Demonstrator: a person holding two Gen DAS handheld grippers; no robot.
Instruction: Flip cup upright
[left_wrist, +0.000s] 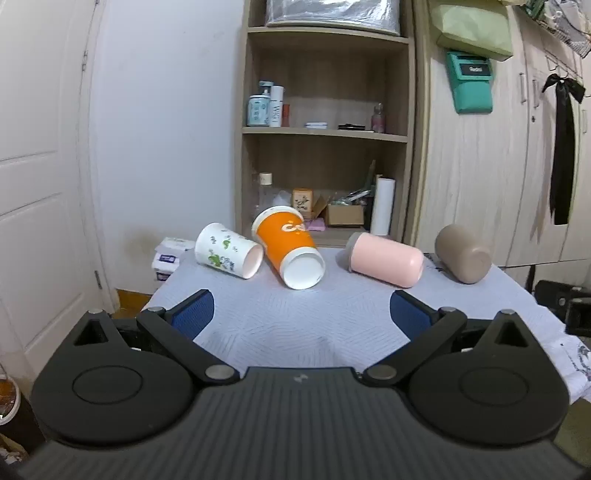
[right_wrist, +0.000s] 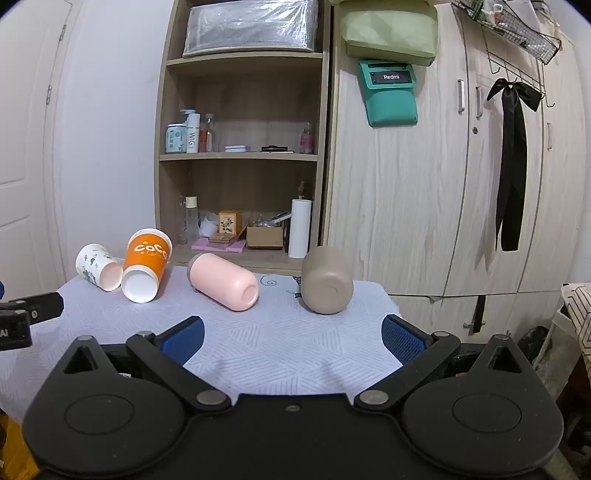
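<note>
- four cups lie on their sides in a row at the far part of the tabletop (left_wrist: 295, 325), so none of them stands up yet.
- the white cup with green leaves (left_wrist: 227, 250) is on the far left, and its open mouth faces this way and a bit to the right.
- the orange cup (left_wrist: 286, 245) lies just beside it, tipped with its white bottom end toward us; in the right wrist view the two look like they touch, but i cannot be sure.
- the pink cup (left_wrist: 384, 260) lies apart from the orange one, with its round closed bottom pointing to the right.
- the brown cup (right_wrist: 327, 282) is the farthest right, near the tabletop edge, and its bottom faces the camera.
- i think they lie this way so each one can be picked up and stood up; the round sides may let them roll.
- the left tool (left_wrist: 301, 314) is wide open, holds nothing, touches no cup, and points at the gap between the orange and pink cups.
- the right tool (right_wrist: 291, 338) is wide open too, with nothing in it, and faces the pink and brown cups from well back.
- behind the tabletop there is a shelf (left_wrist: 325, 133) with bottles and boxes, and a wardrobe (right_wrist: 424, 203) on the right.
</note>
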